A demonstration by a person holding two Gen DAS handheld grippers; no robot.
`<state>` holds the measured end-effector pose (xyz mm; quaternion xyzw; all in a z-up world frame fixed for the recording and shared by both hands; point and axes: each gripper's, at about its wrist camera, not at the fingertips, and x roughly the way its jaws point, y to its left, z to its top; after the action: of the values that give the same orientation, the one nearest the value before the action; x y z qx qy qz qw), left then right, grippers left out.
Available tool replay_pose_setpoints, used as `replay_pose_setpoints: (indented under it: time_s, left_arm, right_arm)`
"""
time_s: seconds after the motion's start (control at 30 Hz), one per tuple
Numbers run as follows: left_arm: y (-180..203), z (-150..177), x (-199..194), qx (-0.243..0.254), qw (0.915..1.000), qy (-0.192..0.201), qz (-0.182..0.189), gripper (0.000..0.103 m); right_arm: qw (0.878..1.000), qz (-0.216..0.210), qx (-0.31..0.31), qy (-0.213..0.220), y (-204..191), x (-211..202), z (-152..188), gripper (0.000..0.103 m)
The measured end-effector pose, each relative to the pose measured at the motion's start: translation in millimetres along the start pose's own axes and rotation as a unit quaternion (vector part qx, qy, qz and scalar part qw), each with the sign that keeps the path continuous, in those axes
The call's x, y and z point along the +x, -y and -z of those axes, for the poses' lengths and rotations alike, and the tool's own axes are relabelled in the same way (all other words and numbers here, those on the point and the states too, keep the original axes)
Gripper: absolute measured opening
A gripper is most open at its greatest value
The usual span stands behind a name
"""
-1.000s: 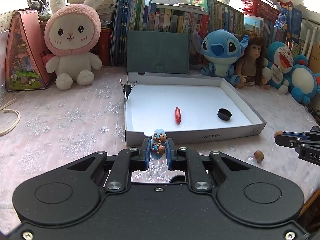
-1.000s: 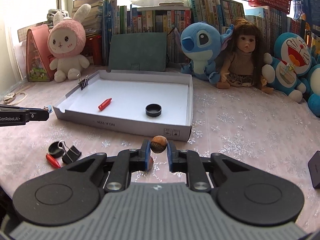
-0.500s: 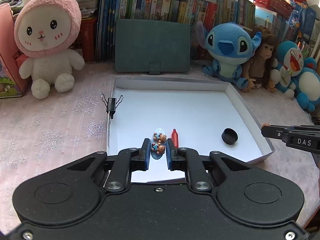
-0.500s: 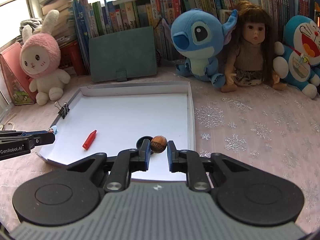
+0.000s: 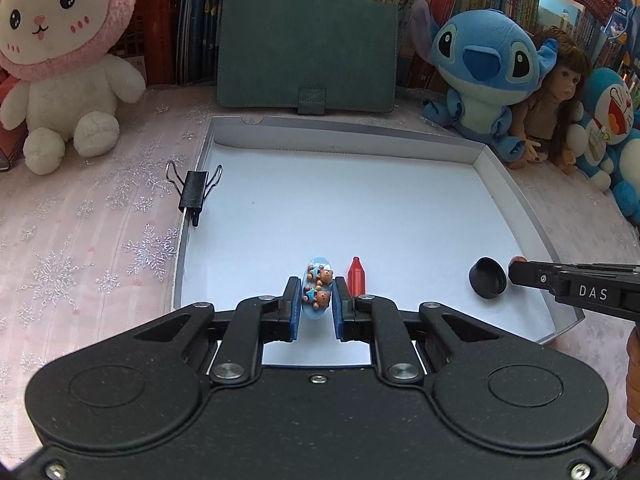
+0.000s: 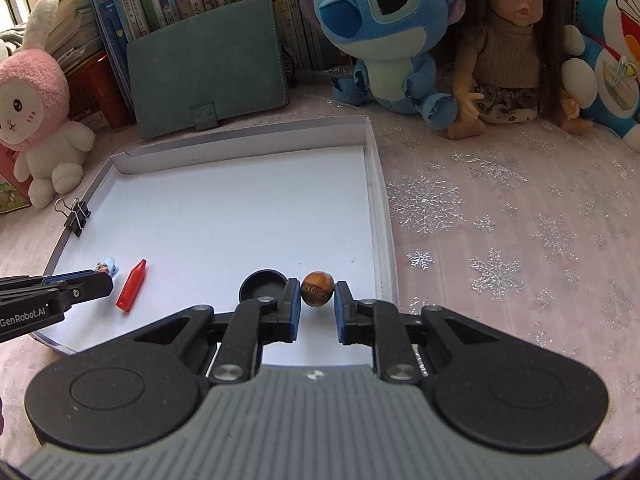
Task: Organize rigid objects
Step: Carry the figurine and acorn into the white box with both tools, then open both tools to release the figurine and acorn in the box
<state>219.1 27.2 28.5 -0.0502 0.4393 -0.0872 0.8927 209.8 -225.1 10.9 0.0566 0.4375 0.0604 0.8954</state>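
My left gripper (image 5: 316, 300) is shut on a blue clip with two small brown bears (image 5: 317, 287), held over the near left part of the white box tray (image 5: 344, 132). A red crayon (image 5: 356, 276) lies in the tray just to its right. My right gripper (image 6: 317, 300) is shut on a brown acorn-like nut (image 6: 317, 288), held over the tray's near right part beside a black round cap (image 6: 262, 285). The cap (image 5: 487, 278), the right gripper (image 5: 516, 271) and a sliver of the nut show in the left wrist view. The left gripper (image 6: 105, 278) and the crayon (image 6: 132, 290) show in the right wrist view.
A black binder clip (image 5: 195, 194) is clamped on the tray's left wall. A green case (image 5: 308, 48) leans on books behind the tray. A bunny plush (image 5: 60, 60), a Stitch plush (image 5: 488, 68), a doll (image 6: 508, 48) and a Doraemon plush (image 6: 616, 52) stand around on the pink cloth.
Both grippers have moved forward from in front of the tray to over its floor, each still holding its object. The left one now sits beside the crayon, the right one beside the cap.
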Motion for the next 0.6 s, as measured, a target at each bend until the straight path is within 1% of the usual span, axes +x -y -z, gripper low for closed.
replay_pose_setpoints:
  time_s: [0.3, 0.5, 0.53, 0.6]
  left_arm:
    - [-2.3, 1.9, 5.8, 0.0, 1.0, -0.002, -0.002, 0.015]
    - [-0.7, 3.3, 5.9, 0.002, 1.0, 0.002, 0.001, 0.015]
    - [-0.4, 3.4, 6.1, 0.003, 1.0, 0.003, 0.003, 0.015]
    - [-0.3, 3.5, 6.3, 0.004, 1.0, 0.005, 0.006, 0.015]
  right_arm:
    - [1.0, 0.006, -0.021, -0.002, -9.3, 3.3, -2.4, 0.022]
    - [1.0, 0.0, -0.015, -0.005, -7.5, 3.7, -4.4, 0.022]
    - [1.0, -0.001, -0.014, -0.005, -6.9, 3.8, -4.6, 0.023]
    - [1.0, -0.002, -0.013, -0.003, -5.6, 3.5, -4.6, 0.03]
